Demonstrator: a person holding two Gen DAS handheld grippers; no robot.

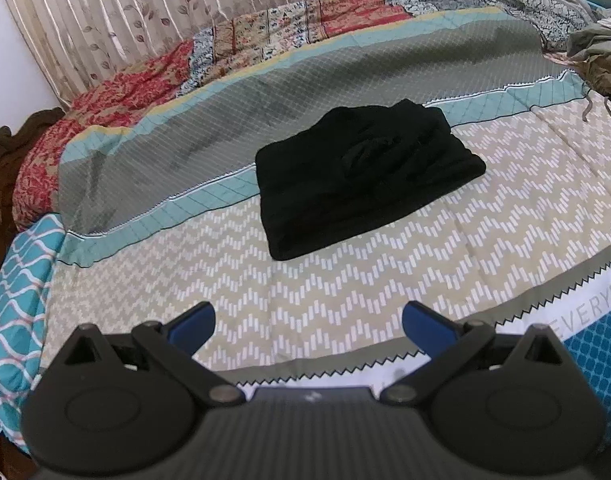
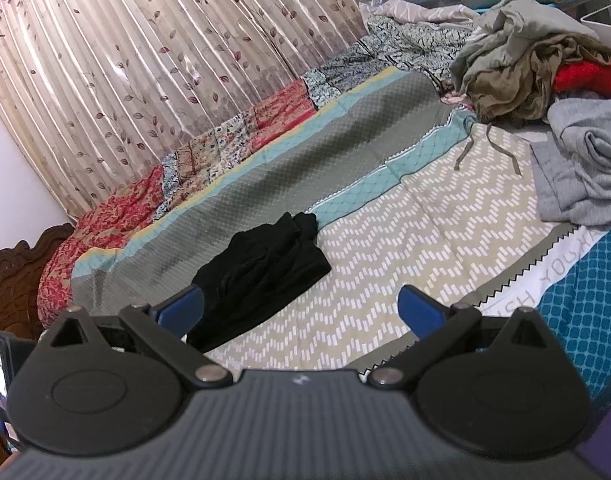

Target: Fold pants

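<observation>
While lying folded into a compact black rectangle on the bed (image 1: 345, 292), pants (image 1: 369, 178) resting across the teal stripe, left tool (image 1: 308, 326) hovering spread and empty, right tool (image 2: 301, 310) likewise spread, clothes pile (image 2: 545, 76) sitting well apart.

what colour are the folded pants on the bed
Black pants, plain, clearest in the left wrist view.

Both are just hanging there spread wide with nothing in them, the black left gripper with 2 blue fingertips (image 1: 307, 328) and the matching black, blue-tipped right gripper (image 2: 301, 312).
</observation>
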